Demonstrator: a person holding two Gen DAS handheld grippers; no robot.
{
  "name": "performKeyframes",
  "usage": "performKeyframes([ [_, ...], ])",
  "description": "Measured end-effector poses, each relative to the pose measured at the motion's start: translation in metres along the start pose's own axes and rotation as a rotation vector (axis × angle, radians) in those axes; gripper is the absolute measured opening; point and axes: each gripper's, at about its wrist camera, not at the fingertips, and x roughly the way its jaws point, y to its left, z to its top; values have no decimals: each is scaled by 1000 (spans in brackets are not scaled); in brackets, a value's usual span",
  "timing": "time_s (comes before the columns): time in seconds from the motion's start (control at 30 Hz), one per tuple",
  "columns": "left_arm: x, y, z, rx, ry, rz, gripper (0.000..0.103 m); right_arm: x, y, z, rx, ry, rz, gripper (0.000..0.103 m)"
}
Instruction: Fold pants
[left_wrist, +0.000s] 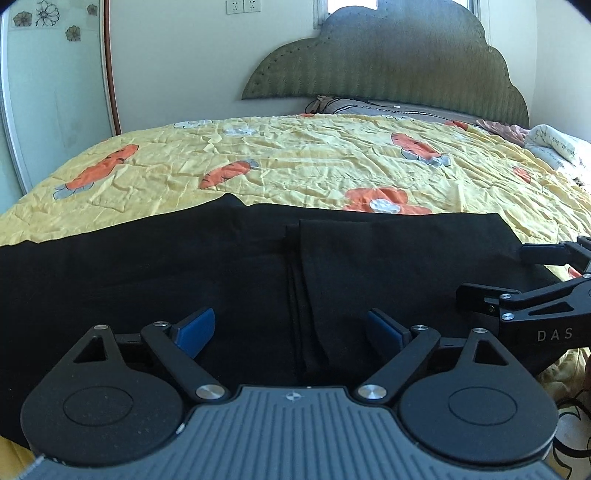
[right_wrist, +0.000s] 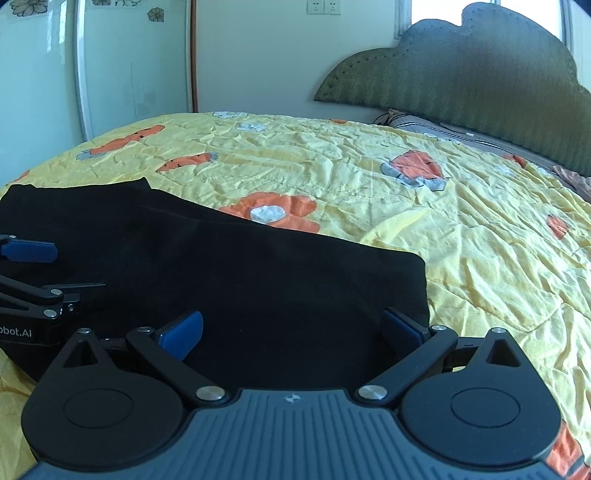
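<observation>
Your left gripper (left_wrist: 290, 328) and right gripper (right_wrist: 291, 330) both stand wide apart, gripping nothing, over the black pants (left_wrist: 184, 266) spread on the yellow quilt (left_wrist: 295, 158); bare quilt extends beyond the pants' far edge.

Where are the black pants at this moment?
The pants lie flat on the near edge of the yellow quilt, under the open left gripper and right gripper, far from the headboard.
</observation>
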Motion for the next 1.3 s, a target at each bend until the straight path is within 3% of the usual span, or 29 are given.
performKeyframes([
  [0.07,-1,1,-1,-3,-2,-2,93,-4,4,-3,0,-24,-26,103],
  [0.4,-10,2,0,-7,16,-2,93,-8,13,-2,-8,24,-48,103],
  [0.63,-24,18,4,-32,-9,51,93,-16,13,-3,11,-2,-59,103],
  [0.77,-24,29,4,-53,10,71,93,-11,16,-5,-1,30,-34,103],
  [0.93,-30,40,2,-57,-4,93,93,-20,17,-4,23,-11,-51,103],
  [1.07,-34,53,3,-71,-15,125,93,-25,21,3,70,-45,30,103],
  [1.3,-31,76,-2,-81,12,183,93,-5,38,-2,30,24,26,103],
])
